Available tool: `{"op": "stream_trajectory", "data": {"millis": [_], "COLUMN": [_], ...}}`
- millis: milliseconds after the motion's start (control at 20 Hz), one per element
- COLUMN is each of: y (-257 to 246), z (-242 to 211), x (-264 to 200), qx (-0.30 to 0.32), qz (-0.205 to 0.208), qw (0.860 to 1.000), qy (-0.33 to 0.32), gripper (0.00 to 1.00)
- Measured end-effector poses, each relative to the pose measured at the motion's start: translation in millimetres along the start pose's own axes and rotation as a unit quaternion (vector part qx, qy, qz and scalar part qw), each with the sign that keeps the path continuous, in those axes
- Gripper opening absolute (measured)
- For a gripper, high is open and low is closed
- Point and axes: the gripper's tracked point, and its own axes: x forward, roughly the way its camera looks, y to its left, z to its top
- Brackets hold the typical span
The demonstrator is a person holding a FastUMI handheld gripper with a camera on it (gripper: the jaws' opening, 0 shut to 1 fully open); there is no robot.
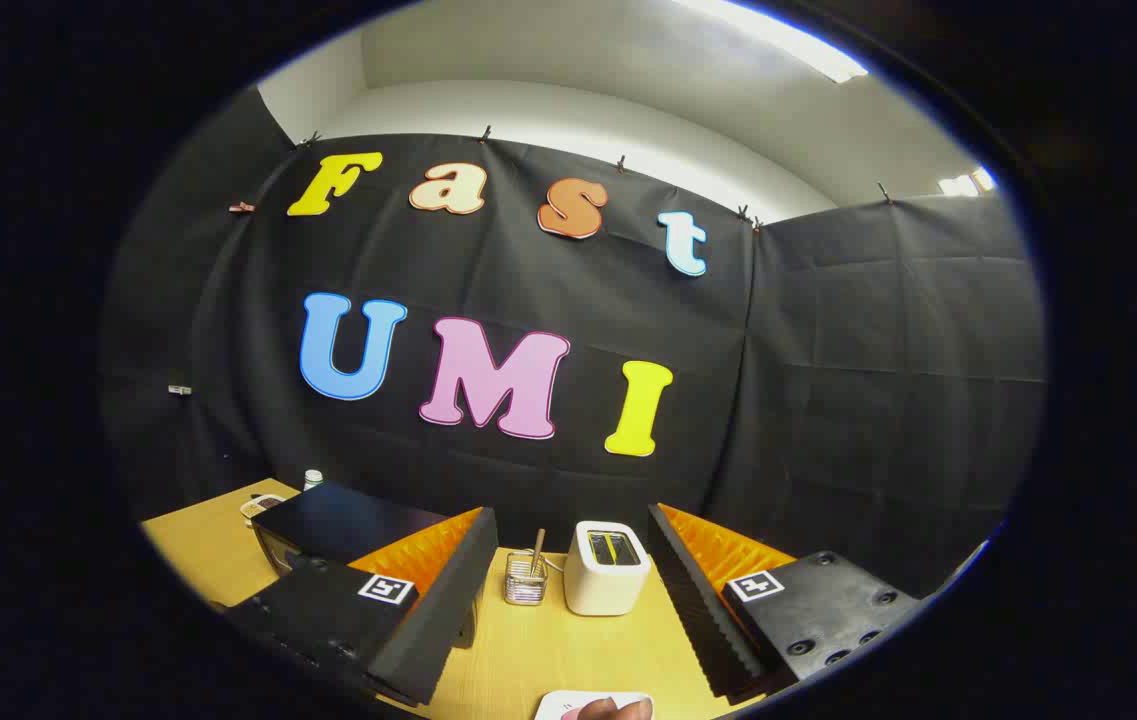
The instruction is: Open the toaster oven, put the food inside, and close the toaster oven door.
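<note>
Food (608,709) sits on a small white plate (568,702) at the near edge of the wooden surface (548,650), just ahead of the tool (568,600). It looks small, soft and light, so a gentle pinch across its sides should do. The tool's two fingers are spread wide and hold nothing. The black toaster oven (328,525) stands near the far left corner, door shut. It looks heavy and stiff.

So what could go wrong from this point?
1. The gripper is open and holds nothing; the food lies on a plate beneath it, near the table's edge, so a nudge might tip it off.
2. The wire basket and white toaster stand ahead, easily bumped.
</note>
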Motion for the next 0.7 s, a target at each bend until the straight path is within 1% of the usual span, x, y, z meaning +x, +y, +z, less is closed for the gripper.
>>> {"op": "stream_trajectory", "data": {"millis": [300,700], "y": [4.4,3.3], "z": [4.6,0.1], "x": [2.9,2.8], "qx": [-0.003,-0.005], "qz": [0.003,0.001], "qw": [1.0,1.0], "qy": [-0.006,-0.005], "gripper": [0.97,0.98]}}
